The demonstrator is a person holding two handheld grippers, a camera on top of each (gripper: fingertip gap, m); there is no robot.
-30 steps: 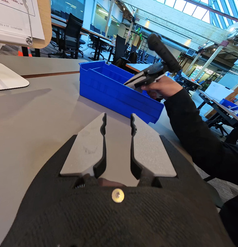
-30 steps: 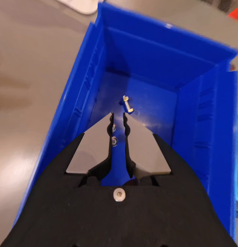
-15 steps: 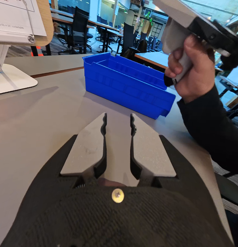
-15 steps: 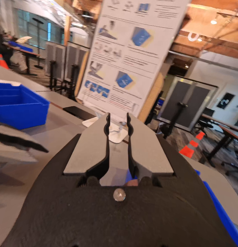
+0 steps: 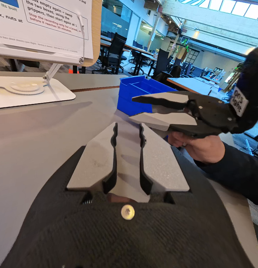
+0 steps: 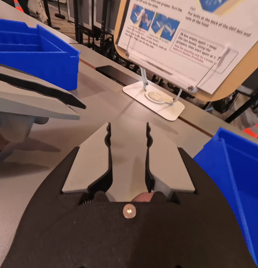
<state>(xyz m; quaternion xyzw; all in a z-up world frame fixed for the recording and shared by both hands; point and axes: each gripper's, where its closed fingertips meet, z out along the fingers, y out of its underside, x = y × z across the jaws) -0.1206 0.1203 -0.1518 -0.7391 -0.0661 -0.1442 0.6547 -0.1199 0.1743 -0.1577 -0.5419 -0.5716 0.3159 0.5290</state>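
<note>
Both my grippers empty, jaws parted over the grey table [image 5: 38,145]: left gripper [image 5: 128,125] beside right gripper [image 5: 130,108], blue bin [image 5: 134,101] just behind it, another blue bin [image 6: 234,174] by my right, instruction stand [image 6: 154,95] ahead.

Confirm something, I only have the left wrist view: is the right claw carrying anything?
Observer: No. In its own view the right claw is open, and only the grey tabletop shows between its fingers.
Operator: I count one blue bin. Any more?
Observer: Two. A far blue plastic bin sits beyond the left claw. A near blue plastic bin is close on the right claw's right side.
Operator: Anything in the far one?
Observer: The part that shows has a divider and no loose parts. Most of its floor is hidden.
</note>
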